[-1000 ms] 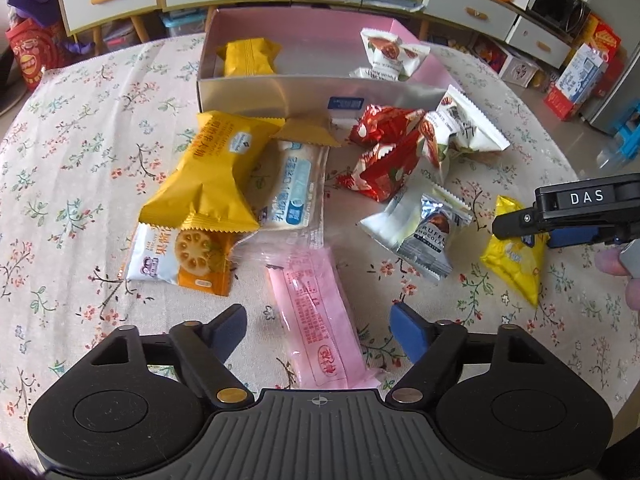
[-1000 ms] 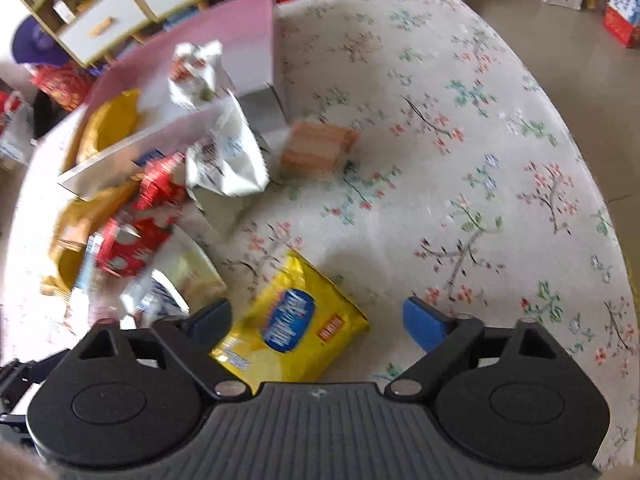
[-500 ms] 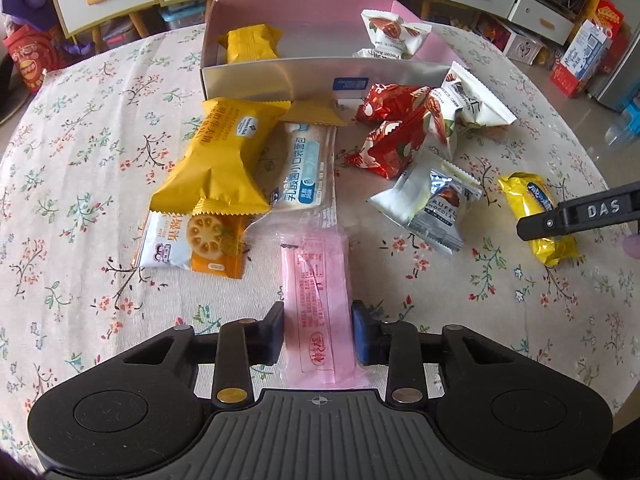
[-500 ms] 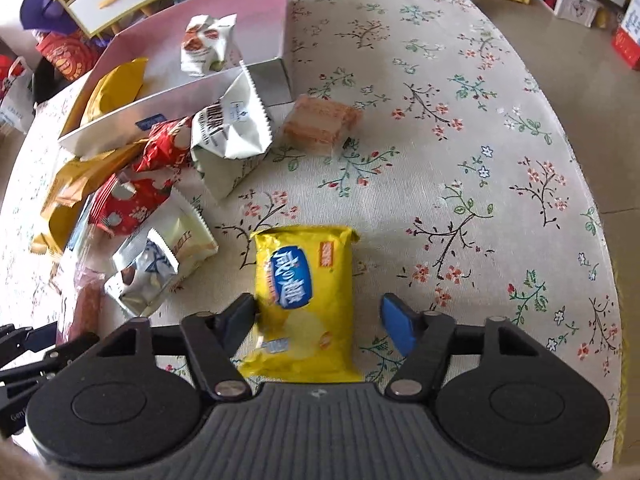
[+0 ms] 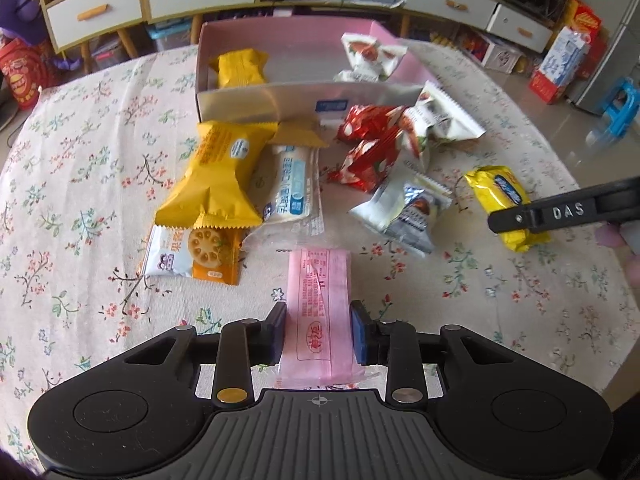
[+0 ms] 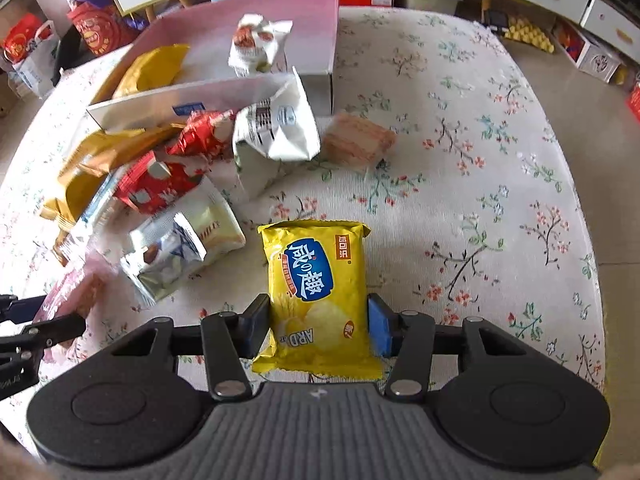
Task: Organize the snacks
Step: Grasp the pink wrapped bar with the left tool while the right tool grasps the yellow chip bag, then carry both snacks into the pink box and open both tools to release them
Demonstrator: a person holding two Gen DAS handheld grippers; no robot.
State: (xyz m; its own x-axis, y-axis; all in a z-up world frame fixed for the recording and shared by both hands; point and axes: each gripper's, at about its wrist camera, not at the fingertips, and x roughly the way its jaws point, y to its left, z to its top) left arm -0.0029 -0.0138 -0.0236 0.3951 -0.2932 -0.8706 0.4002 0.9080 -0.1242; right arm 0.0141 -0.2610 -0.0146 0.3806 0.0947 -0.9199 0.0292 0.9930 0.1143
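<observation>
Two snacks already lie in the open pink box (image 5: 304, 46) at the far side of the worktop (image 5: 80, 184): an orange-yellow packet (image 5: 240, 67) towards its left and a white packet with a red picture (image 5: 370, 56) towards its right. Most of the work seems left to do. Outside the box, from the left, lie a large orange-yellow packet (image 5: 220, 176) over a lotus-root snack packet (image 5: 192, 254), a white and blue packet (image 5: 294, 184), two red packets (image 5: 370, 148), a white packet (image 5: 436, 122), a silver packet (image 5: 404, 214), and in the right wrist view a wafer pack (image 6: 358, 142) alone beside the box. The left gripper (image 5: 319, 330) is clamped on a pink packet (image 5: 319, 292). The right gripper (image 6: 318, 326) is closing its jaws against the sides of a yellow chip packet (image 6: 316, 276). Both packets look ready to be carried to the box.
</observation>
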